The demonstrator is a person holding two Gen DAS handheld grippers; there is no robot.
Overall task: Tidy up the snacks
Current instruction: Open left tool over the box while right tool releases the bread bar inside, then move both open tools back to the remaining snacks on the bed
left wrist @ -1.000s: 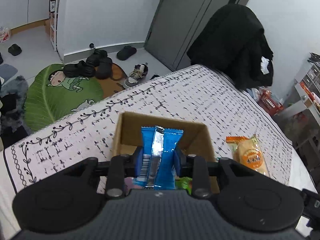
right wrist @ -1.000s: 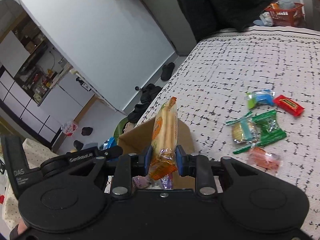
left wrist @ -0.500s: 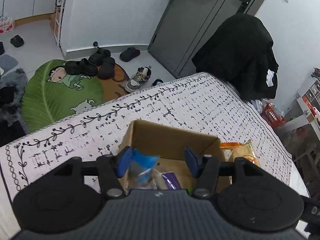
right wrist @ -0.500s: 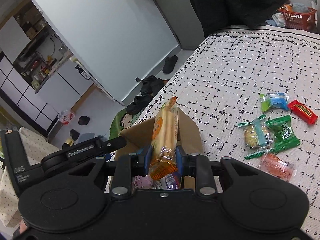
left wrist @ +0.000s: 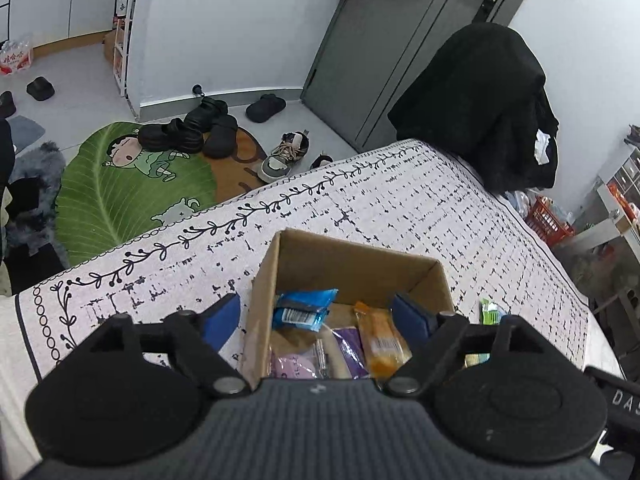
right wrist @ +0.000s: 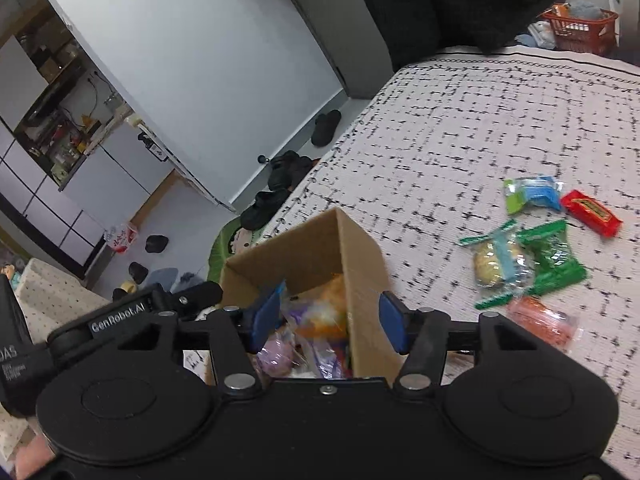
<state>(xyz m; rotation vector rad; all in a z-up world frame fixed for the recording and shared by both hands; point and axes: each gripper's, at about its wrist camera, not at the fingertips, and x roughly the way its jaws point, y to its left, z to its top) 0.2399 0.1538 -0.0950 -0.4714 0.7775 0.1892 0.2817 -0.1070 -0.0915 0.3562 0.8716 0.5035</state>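
Opening over cardboard box [left wrist: 352,268]: left gripper [left wrist: 316,312], right gripper [right wrist: 326,316], both empty.

Left gripper [left wrist: 316,314] and right gripper [right wrist: 328,318], jaws opening, empty.

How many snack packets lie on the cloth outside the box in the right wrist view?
5: a blue-green packet and a red bar farthest away, a clear cookie packet touching a green packet, and an orange packet nearest. Others may lie out of view.

Open cardboard box [left wrist: 352,268] holds blue [left wrist: 304,309], orange [left wrist: 382,338], purple packets [left wrist: 292,360].
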